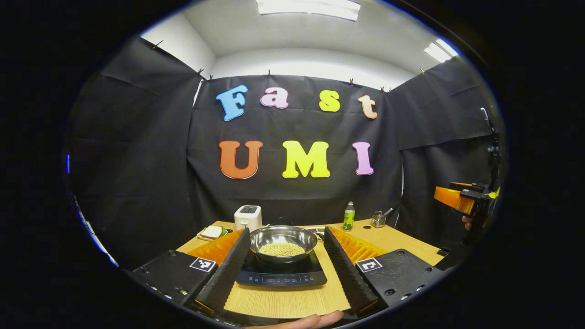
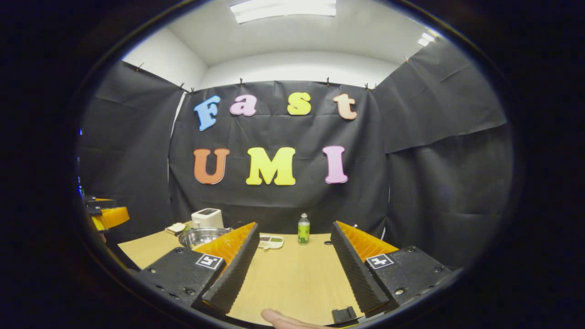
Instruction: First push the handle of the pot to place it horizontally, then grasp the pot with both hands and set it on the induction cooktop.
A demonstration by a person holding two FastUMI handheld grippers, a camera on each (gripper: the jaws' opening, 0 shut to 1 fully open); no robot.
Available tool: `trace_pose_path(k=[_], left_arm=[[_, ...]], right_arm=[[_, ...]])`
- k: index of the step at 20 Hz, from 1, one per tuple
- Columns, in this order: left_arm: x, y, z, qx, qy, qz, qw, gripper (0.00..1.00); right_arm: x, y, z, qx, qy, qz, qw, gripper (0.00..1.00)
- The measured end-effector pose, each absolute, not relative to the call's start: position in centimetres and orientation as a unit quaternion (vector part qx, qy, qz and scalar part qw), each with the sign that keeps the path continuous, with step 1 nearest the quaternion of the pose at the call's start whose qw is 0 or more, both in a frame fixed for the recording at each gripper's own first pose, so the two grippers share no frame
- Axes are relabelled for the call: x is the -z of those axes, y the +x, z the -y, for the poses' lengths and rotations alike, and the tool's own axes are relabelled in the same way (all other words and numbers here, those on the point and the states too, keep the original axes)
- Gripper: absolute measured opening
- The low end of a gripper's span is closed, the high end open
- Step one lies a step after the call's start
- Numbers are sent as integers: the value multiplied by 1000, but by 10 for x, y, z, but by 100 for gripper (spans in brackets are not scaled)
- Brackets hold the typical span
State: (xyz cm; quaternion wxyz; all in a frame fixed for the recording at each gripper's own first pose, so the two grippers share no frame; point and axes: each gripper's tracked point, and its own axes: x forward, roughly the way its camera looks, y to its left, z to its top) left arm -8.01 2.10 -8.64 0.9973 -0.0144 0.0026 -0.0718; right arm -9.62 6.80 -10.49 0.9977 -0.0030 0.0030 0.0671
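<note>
From the left gripper view I see the pot (image 1: 283,244) already sitting on the induction cooktop (image 1: 282,273), a pale heap of small grains in its bowl, framed between the spread fingers of my left tool (image 1: 283,267), which is wide open and holds nothing. My right tool (image 2: 289,269) is likewise wide open and empty, looking down the bare bench (image 2: 292,278) toward a green bottle (image 2: 303,228) and a small tray (image 2: 270,241) at the back; in that view the pot (image 2: 201,236) sits off to the left, partly behind one finger. Across the bench in the left gripper view I can make out the right tool (image 1: 461,197), held up and well clear of the pot. I cannot find the handle with any certainty; a thin dark arc shows behind the rim, but I cannot tell what it is. My judgement is that the placing is done and what remains is to keep clear. To do this well I would draw both tools straight back and up with the jaws kept apart, so no finger catches the rim and drags the pot off centre or spills the grains. The toaster (image 1: 248,216), the plate with bread (image 1: 212,233) and the utensil cup (image 1: 378,219) stand behind, well apart from my path.
</note>
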Motion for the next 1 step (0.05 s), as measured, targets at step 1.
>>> trace_pose_path(k=[1], left_arm=[[85, -81, -19, 74, -15, -2, 997, 95]], right_arm=[[105, -96, -69, -68, -4, -3, 998, 96]])
